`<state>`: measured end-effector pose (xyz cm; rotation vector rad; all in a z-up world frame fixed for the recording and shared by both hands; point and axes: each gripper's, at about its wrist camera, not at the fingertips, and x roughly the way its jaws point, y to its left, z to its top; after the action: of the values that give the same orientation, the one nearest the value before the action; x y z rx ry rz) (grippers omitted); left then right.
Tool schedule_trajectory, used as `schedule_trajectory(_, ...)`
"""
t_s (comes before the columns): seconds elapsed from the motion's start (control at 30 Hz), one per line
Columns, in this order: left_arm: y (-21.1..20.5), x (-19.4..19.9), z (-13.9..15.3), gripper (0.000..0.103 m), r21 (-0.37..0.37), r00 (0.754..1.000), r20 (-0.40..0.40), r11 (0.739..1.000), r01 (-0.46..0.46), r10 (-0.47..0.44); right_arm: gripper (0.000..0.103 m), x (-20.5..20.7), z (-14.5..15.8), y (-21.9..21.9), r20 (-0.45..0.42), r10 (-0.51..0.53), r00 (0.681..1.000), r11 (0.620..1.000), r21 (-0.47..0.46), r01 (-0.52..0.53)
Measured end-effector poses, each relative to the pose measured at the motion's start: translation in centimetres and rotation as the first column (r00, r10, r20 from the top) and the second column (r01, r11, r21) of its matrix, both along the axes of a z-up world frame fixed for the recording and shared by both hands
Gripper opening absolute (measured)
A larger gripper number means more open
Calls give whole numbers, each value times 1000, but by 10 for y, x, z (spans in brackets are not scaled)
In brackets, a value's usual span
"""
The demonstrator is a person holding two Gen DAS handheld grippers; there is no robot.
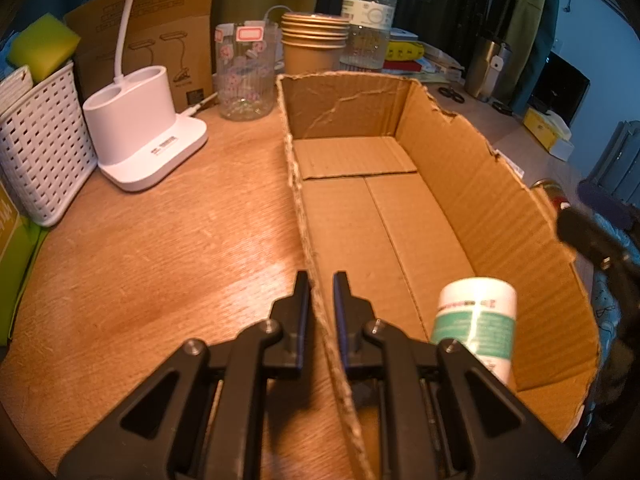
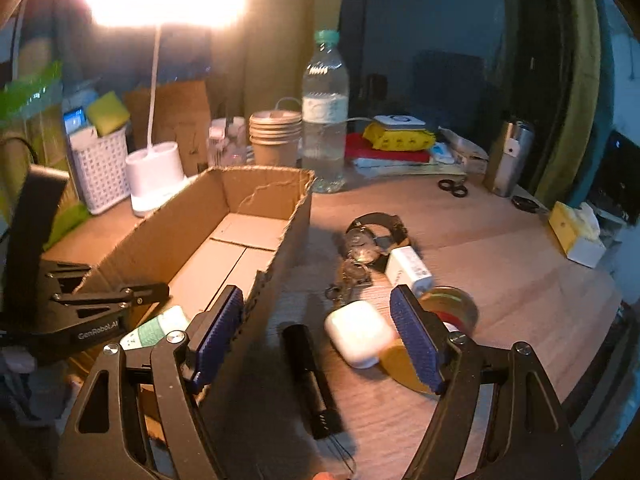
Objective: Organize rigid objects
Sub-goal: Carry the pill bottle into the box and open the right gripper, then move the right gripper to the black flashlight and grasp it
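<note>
A low open cardboard box (image 1: 472,184) lies on the wooden table. My left gripper (image 1: 323,284) is shut on its near left wall, which runs between the two fingers. A white bottle with a green label (image 1: 476,320) lies in the box's near end. In the right wrist view my right gripper (image 2: 316,298) hangs open over the table, just right of the box (image 2: 180,224). Below it lie a white earbud case (image 2: 358,338) and a black comb-like bar (image 2: 310,372). A round gold tin (image 2: 452,312) is partly hidden by the right finger. Farther back lie a white charger (image 2: 408,268), keys (image 2: 348,280) and a watch (image 2: 374,232).
Left of the box stand a white lamp base (image 1: 140,136), a white lattice basket (image 1: 40,152) and a glass jar (image 1: 246,76). Stacked paper cups (image 1: 314,40) and a water bottle (image 1: 370,12) stand behind it. Scissors (image 2: 454,188), a steel tumbler (image 2: 510,156) and a tissue box (image 2: 576,232) sit far right.
</note>
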<state>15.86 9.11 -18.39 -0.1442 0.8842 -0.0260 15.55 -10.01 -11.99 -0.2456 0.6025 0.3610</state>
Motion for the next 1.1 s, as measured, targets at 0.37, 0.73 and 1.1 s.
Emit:
schedule_trajectory(0.37,0,0,0,13,0,1000,0,1000,0,0,79,-5,18,-35,40,-68,997,997,37,67)
schedule_trajectory(0.73,0,0,0,13,0,1000,0,1000,0,0,71,-15,-6,-30,-28,-3,1000,1000,2,3)
schedule_trajectory(1.1,0,0,0,13,0,1000,0,1000,0,0,53,-10,-31,-15,-113,44,993,999,-25,-47)
